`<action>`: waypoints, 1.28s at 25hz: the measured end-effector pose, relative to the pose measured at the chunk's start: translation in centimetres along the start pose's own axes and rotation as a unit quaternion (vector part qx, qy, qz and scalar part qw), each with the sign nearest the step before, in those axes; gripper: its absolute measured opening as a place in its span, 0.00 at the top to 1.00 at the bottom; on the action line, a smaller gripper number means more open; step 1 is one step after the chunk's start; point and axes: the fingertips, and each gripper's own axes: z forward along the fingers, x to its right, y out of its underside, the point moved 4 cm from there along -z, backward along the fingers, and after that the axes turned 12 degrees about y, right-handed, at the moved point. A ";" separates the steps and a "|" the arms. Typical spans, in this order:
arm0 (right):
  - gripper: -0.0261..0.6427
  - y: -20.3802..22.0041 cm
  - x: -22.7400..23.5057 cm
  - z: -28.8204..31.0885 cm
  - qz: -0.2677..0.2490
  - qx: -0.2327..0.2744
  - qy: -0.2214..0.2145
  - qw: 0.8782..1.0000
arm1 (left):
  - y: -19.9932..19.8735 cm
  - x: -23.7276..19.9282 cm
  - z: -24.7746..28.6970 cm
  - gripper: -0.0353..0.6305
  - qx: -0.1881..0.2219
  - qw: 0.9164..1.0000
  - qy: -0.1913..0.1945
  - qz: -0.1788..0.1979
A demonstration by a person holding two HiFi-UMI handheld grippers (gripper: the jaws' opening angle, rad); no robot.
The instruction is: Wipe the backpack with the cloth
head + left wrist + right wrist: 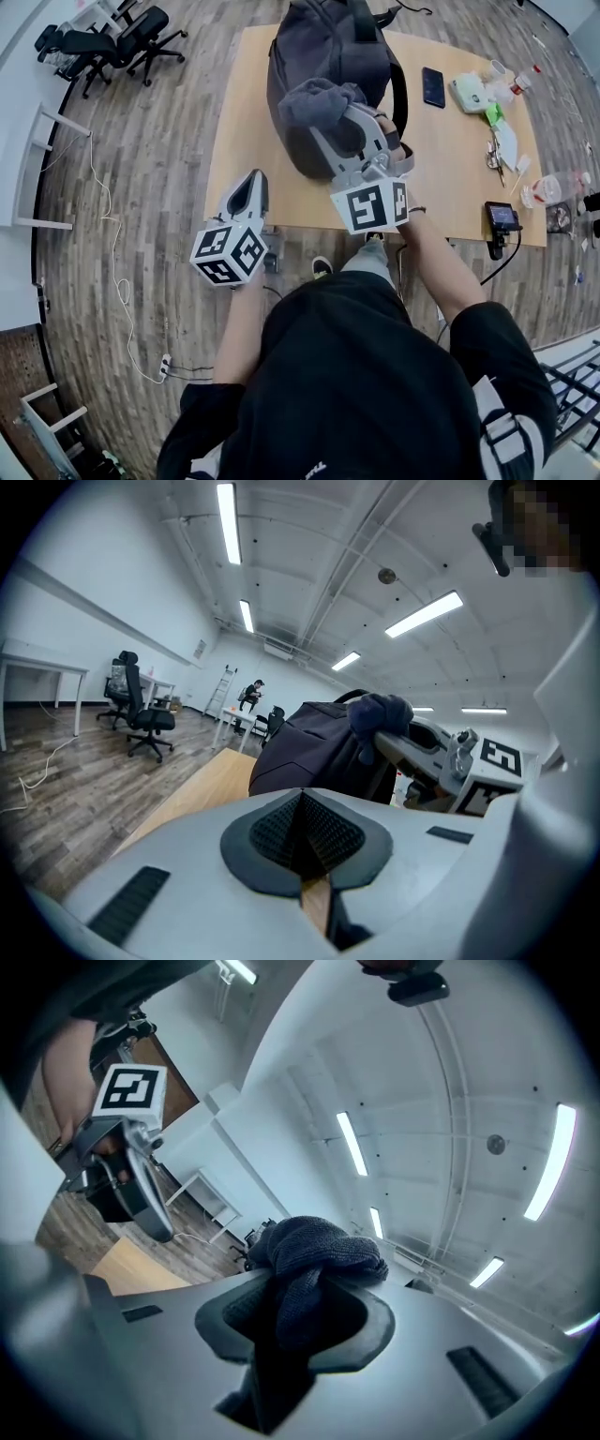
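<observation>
A dark grey backpack [319, 56] stands on the wooden table [450, 159]; the left gripper view shows it too, backpack [305, 747]. My right gripper [330, 120] is raised in front of the backpack's near side and is shut on a bunched dark grey cloth [317, 97]. The cloth [314, 1252] bulges out past the right gripper [295, 1321]. My left gripper [253, 186] hangs shut and empty off the table's near-left corner, apart from the bag. In its own view the left gripper [302, 834] has its pads together, and the cloth [380, 714] shows beyond them.
A black phone [433, 86], white items [473, 92], a plastic bottle [553, 189] and a small black device [502, 220] lie on the table's right side. Office chairs [112, 42] stand at the far left. A white cable [117, 281] trails across the wood floor.
</observation>
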 end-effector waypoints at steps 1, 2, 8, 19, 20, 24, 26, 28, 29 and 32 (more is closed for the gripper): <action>0.80 0.6 -1.7 -0.4 -0.003 -0.011 -0.020 1.000 | 0.1 -0.1 0.0 0.92 -0.001 1.000 -0.001 -0.001; 0.80 1.7 -3.8 -0.8 -0.004 -0.031 -0.050 0.998 | 0.2 -0.1 0.0 0.92 -0.003 1.000 -0.003 -0.001; 0.80 11.5 -15.4 -3.9 0.042 -0.188 -0.164 0.967 | 0.8 -0.5 -0.6 0.92 -0.012 1.000 -0.012 -0.005; 0.80 18.0 -21.1 -9.1 0.044 -0.279 -0.278 0.918 | 1.8 -0.8 -0.2 0.92 -0.029 1.000 -0.010 -0.009; 0.80 18.6 -20.9 -9.4 0.041 -0.286 -0.279 0.916 | 1.8 -0.8 -0.1 0.92 -0.029 0.999 -0.008 -0.009; 0.80 21.9 -19.6 -10.4 0.076 -0.344 -0.249 0.902 | 2.2 -0.5 0.1 0.92 -0.031 0.999 -0.003 -0.009; 0.80 22.4 -18.8 -10.4 0.069 -0.349 -0.235 0.905 | 2.3 -0.6 -0.1 0.92 -0.030 0.999 -0.005 -0.009; 0.80 21.9 -17.7 -10.2 0.055 -0.337 -0.225 0.912 | 2.4 -0.5 0.2 0.92 -0.033 0.999 -0.003 -0.010; 0.80 21.4 -16.8 -10.0 0.051 -0.329 -0.217 0.918 | 2.4 -0.5 0.5 0.92 -0.035 0.999 -0.001 -0.010; 0.80 18.5 -13.4 -8.9 0.038 -0.285 -0.177 0.941 | 2.3 -0.1 1.5 0.92 -0.038 0.999 0.010 -0.009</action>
